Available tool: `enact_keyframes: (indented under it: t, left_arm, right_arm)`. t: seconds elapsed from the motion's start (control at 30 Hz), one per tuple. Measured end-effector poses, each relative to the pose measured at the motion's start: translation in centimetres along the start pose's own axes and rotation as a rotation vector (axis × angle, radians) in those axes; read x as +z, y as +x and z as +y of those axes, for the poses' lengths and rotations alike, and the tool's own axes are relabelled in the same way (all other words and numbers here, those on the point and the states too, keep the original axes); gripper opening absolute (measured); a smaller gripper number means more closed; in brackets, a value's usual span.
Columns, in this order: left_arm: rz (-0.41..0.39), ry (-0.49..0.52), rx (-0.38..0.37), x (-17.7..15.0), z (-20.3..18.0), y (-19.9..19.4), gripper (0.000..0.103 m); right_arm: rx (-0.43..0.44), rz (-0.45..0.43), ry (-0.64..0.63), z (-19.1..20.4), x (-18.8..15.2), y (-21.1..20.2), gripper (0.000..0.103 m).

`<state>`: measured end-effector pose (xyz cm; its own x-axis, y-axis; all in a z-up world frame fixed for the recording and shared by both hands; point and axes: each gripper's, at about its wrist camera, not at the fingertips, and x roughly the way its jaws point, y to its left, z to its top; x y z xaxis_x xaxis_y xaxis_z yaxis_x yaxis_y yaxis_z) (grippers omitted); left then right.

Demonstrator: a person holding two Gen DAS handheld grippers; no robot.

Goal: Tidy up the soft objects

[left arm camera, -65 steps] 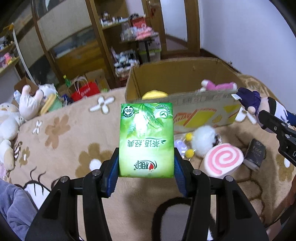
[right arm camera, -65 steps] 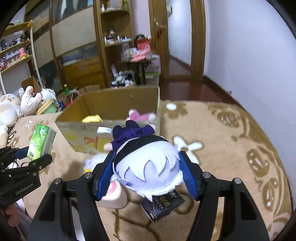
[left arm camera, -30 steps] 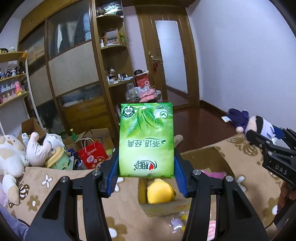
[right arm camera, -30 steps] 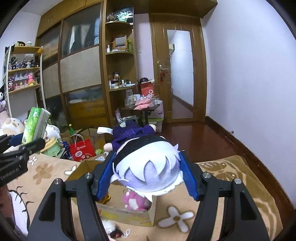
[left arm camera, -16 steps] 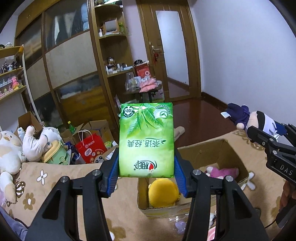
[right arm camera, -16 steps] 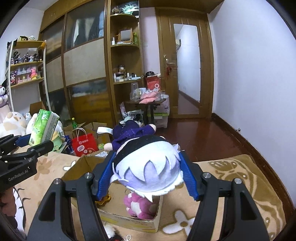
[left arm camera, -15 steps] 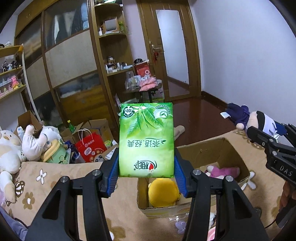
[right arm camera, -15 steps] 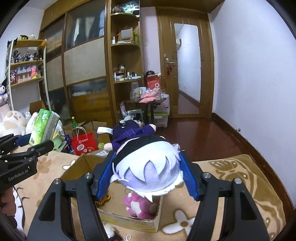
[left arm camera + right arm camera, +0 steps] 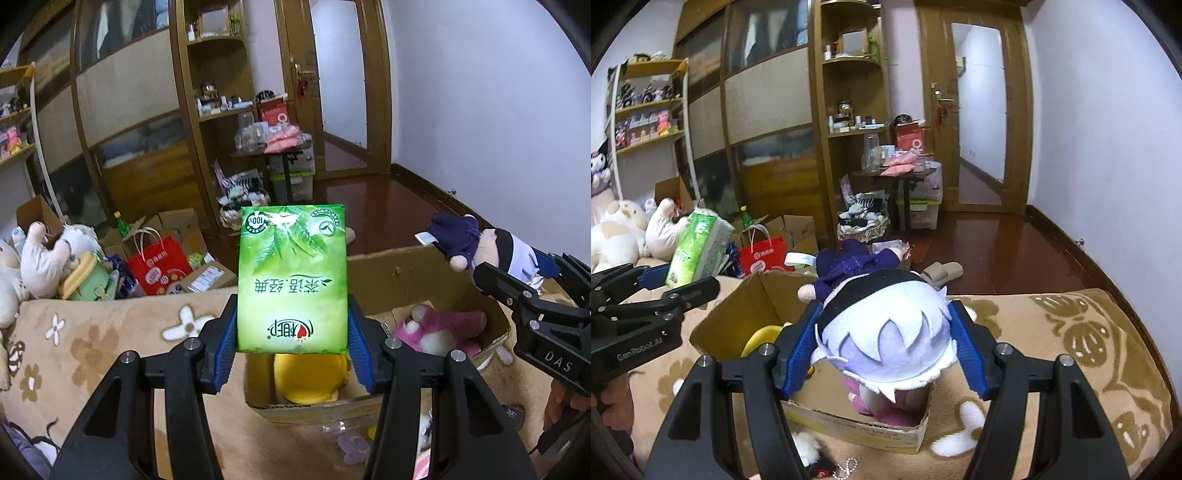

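The open cardboard box (image 9: 424, 258), set on a brown flower-patterned blanket (image 9: 92, 339), is now looked into from closer above than a second ago, when only its near part showed low in both wrist views; both loads have been brought down toward its mouth. Inside it a yellow plush (image 9: 310, 376) and a pink plush (image 9: 439, 328) are already lying. A purple-haired plush doll (image 9: 886, 343) is pinched by the head between the blue pads of the right tool (image 9: 886, 354), hanging over the box's right half, above the pink plush. A green tissue pack (image 9: 291, 280) is clamped by its sides in the left tool (image 9: 291, 343), held over the box's left end above the yellow plush. Neither grip has changed. Release into the box is judged to be the step at hand, with a few small items left on the blanket in front of the box.
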<state>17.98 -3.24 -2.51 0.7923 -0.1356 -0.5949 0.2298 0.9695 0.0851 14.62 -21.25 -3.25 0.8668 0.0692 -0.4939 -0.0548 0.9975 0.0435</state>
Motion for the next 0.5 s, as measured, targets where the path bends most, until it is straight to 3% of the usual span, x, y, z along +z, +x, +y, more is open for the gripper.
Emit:
enact_keyframes:
  t: [0.27, 0.5]
  left_arm:
    - [0.088, -0.018, -0.030, -1.2, -0.5, 2.1, 0.051]
    - [0.113, 0.001, -0.037, -2.0, -1.3, 2.7, 0.052]
  right_arm:
    - [0.016, 0.029, -0.024, 0.1, -0.8, 0.9, 0.072]
    - [0.003, 0.057, -0.057, 0.6, -1.3, 1.8, 0.072]
